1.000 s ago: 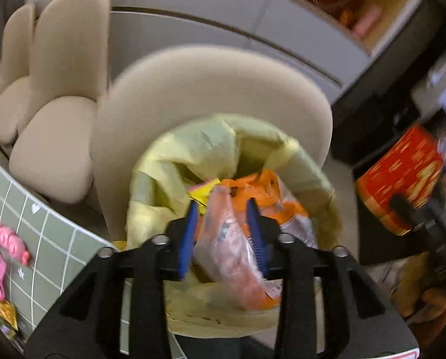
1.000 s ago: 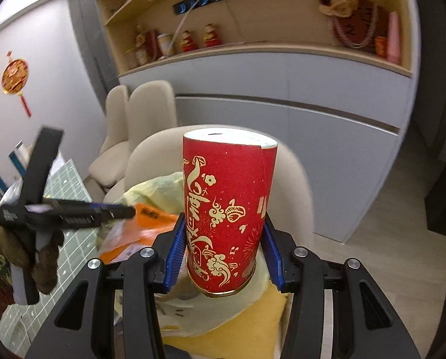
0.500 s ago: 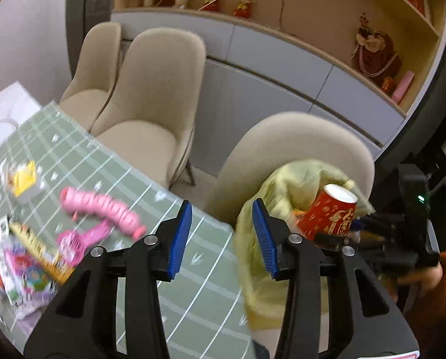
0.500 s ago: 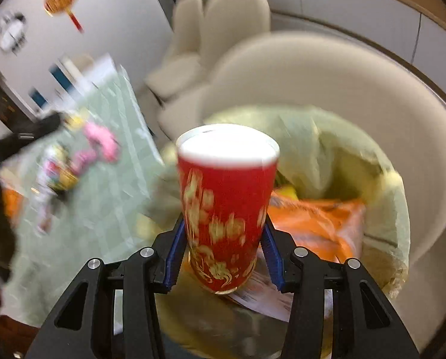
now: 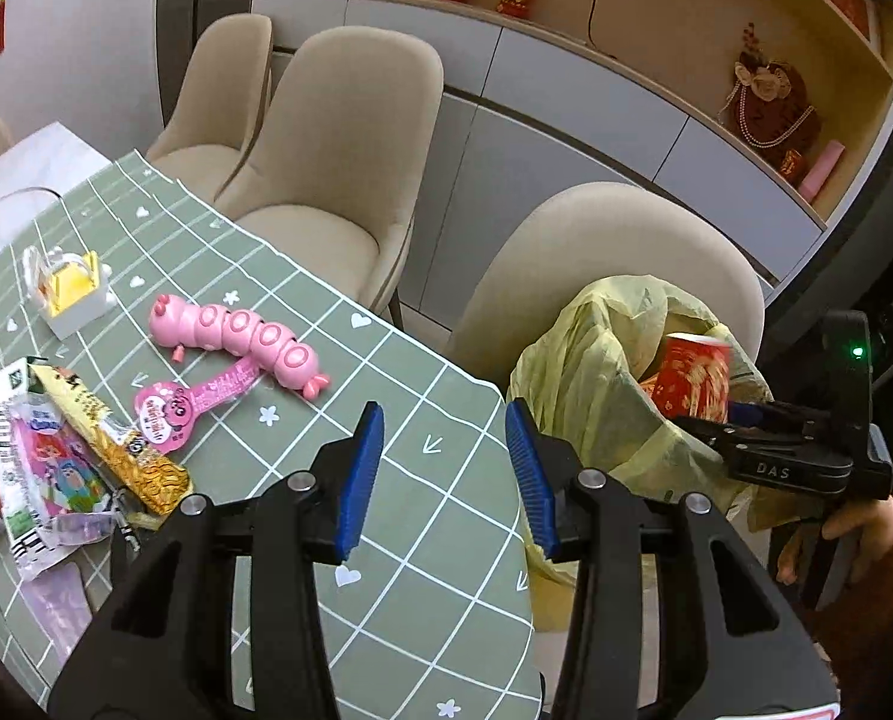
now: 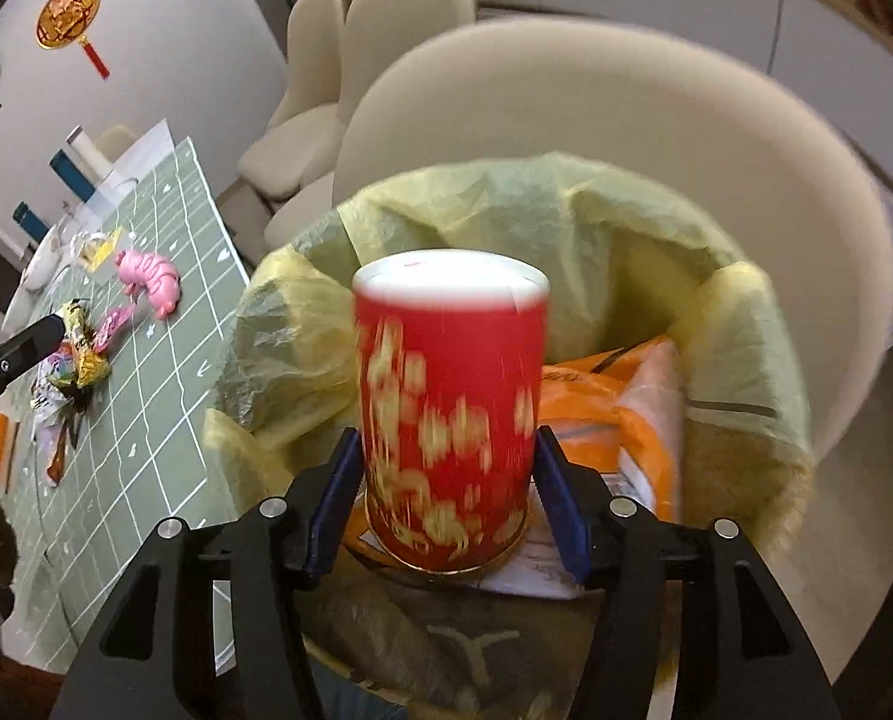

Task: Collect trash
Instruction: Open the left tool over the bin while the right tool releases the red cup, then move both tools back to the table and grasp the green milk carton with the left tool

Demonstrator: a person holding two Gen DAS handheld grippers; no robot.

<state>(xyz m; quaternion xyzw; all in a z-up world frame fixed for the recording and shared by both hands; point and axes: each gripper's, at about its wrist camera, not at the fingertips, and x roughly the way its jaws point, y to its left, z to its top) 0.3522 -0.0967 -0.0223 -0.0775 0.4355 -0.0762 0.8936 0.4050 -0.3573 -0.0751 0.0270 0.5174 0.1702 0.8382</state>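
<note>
My right gripper (image 6: 446, 498) is shut on a red paper cup (image 6: 449, 408) with gold print, held upright over the open yellow trash bag (image 6: 566, 228). An orange wrapper (image 6: 620, 396) lies inside the bag. In the left wrist view the cup (image 5: 692, 378) sits at the mouth of the bag (image 5: 590, 372), with the right gripper (image 5: 740, 414) behind it. My left gripper (image 5: 440, 474) is open and empty above the green checked tablecloth (image 5: 386, 480), left of the bag. Snack wrappers (image 5: 56, 456) lie at the table's left.
A pink caterpillar toy (image 5: 242, 342), a pink lollipop wrapper (image 5: 170, 408) and a small yellow and white box (image 5: 68, 288) lie on the table. Beige chairs (image 5: 338, 150) stand along the far side; one chair (image 5: 614, 264) stands behind the bag. A grey cabinet (image 5: 566, 96) runs behind.
My left gripper let go of the orange wrapper in the bag, opened, and swung left over the table. My right gripper brought the red cup down over the bag's mouth.
</note>
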